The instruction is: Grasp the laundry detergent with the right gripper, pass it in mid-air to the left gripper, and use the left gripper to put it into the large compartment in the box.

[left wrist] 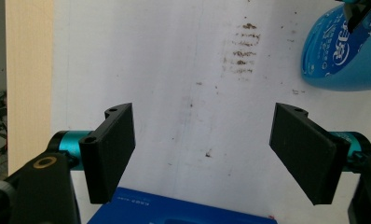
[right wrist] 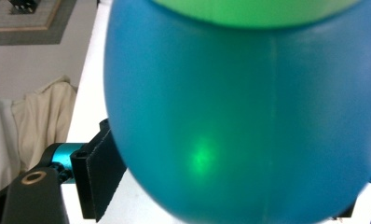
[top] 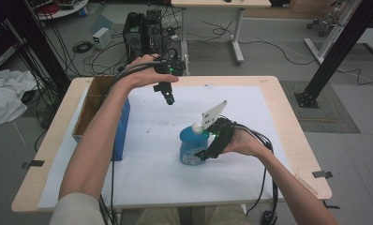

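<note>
Forearms in pale sleeves come in from six o'clock of the high view, and the right one ends at the right gripper (top: pixel 208 147), which clasps the blue bottle (top: pixel 192 146) standing upright on the white sheet (top: pixel 250 117), just past the table's middle toward four o'clock. At eleven o'clock from the bottle, well apart, the left gripper (top: pixel 167 96) hangs above the sheet, pointing down; a cardboard box (top: pixel 92 101) and a blue box (top: pixel 121 126) sit at the table's nine o'clock edge. Seen from the left gripper view, the jaws stand spread wide with bare stained sheet between them, the bottle at two o'clock and the blue box's edge at six. From the right gripper view, the bottle's blue body sits close between the jaws, gripped from both sides.
</note>
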